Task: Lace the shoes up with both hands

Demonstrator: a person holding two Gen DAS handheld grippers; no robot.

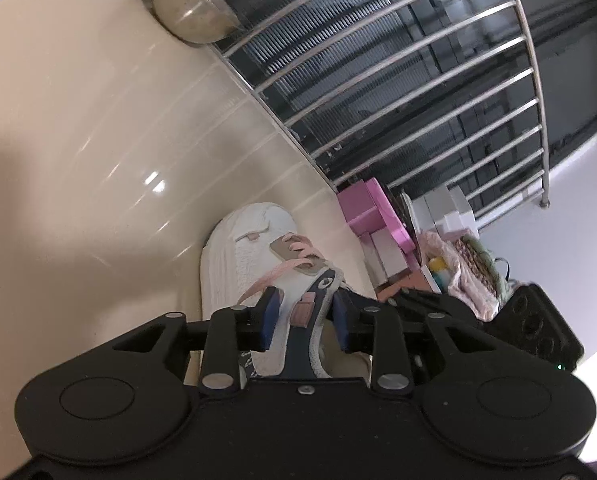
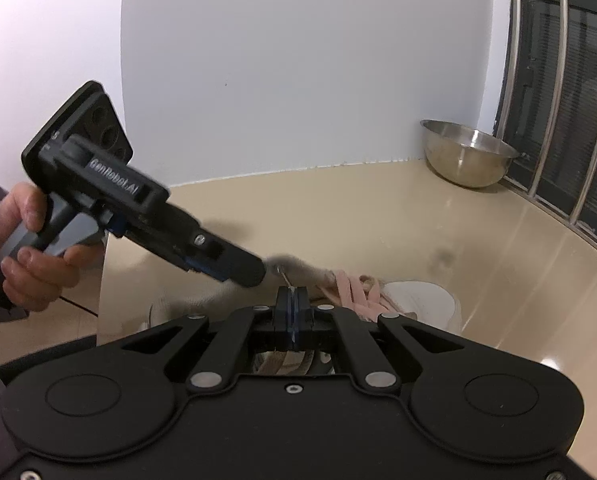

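Observation:
A white shoe (image 1: 234, 256) with pink laces (image 1: 294, 254) lies on the beige counter (image 1: 98, 140), toe pointing away in the left wrist view. My left gripper (image 1: 304, 300) straddles the navy-trimmed upper by the tongue, with its blue pads (image 1: 270, 320) against both sides of it. In the right wrist view my right gripper (image 2: 291, 294) is shut, and a thin lace tip (image 2: 287, 279) sticks out between its pads. The loose pink laces (image 2: 358, 292) bunch just beyond it, over the shoe (image 2: 418, 300). A hand (image 2: 30, 248) holds the left gripper (image 2: 260, 274), which reaches to the shoe's rear.
A steel bowl (image 2: 466, 152) stands in the counter's far corner by the barred window (image 1: 398, 80). Pink and white boxes (image 1: 362, 208) and a stuffed bag (image 1: 470, 272) crowd the counter beside the shoe. A white wall (image 2: 298, 60) backs the counter.

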